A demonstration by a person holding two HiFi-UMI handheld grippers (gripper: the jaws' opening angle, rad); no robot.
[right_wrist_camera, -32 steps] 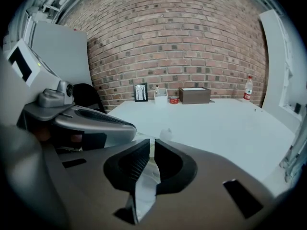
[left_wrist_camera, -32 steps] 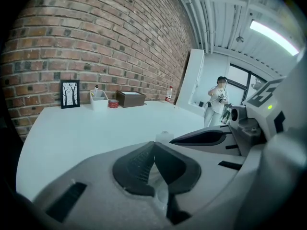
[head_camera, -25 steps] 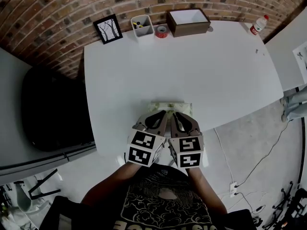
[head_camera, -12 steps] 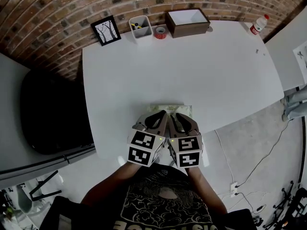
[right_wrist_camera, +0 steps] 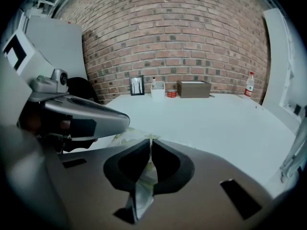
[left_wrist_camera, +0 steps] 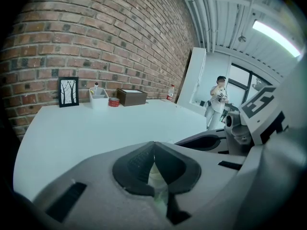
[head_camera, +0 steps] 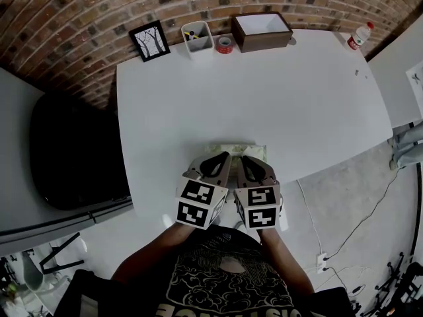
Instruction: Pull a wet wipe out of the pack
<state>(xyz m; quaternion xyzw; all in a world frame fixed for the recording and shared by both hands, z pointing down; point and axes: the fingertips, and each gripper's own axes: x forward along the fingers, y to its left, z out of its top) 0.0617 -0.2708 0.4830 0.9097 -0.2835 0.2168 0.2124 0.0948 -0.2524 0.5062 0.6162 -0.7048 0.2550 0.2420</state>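
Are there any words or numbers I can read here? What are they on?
Nothing can be read as text.
Bottle: label too small.
Shirt: print blurred and cut off.
Pack: pattern only, no words that show.
Left gripper and right gripper: cubes show black squares, not letters.
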